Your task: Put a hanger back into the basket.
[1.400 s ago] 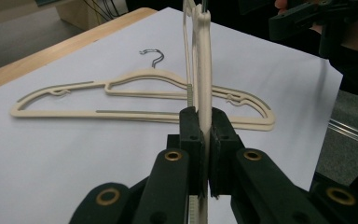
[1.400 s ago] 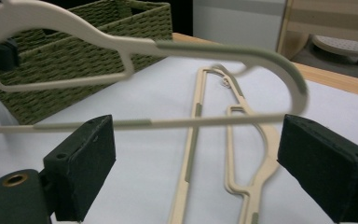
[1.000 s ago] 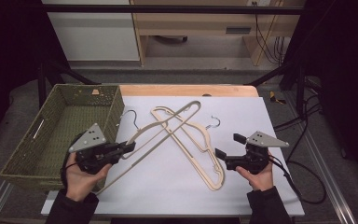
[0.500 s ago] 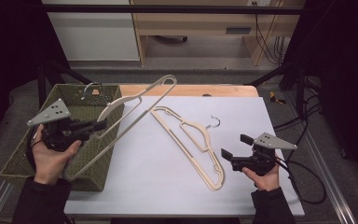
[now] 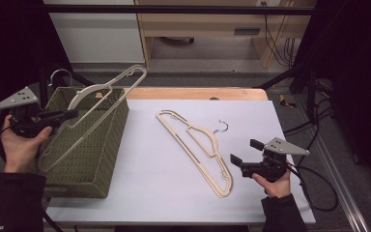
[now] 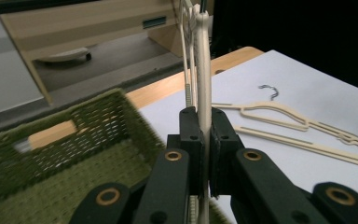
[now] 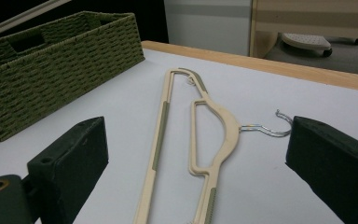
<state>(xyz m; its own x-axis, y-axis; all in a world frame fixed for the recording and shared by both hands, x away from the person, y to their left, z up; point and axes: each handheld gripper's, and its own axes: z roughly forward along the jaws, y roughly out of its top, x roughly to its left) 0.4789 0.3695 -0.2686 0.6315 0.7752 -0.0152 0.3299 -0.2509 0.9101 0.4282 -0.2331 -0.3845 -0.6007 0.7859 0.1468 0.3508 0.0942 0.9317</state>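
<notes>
Two cream plastic hangers are being sorted: one is hanging above the green woven basket at the surface's left edge, clamped in the left gripper; the second hanger is lying mid-surface, awaiting the released right gripper. No readable writing on either.

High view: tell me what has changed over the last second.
The left claw, shut on one hanger, has carried it off the table, leftward and up, so it now hangs tilted over the green basket. The second hanger still lies flat on the white surface, and the right claw stays open beside it, barely moved.
</notes>
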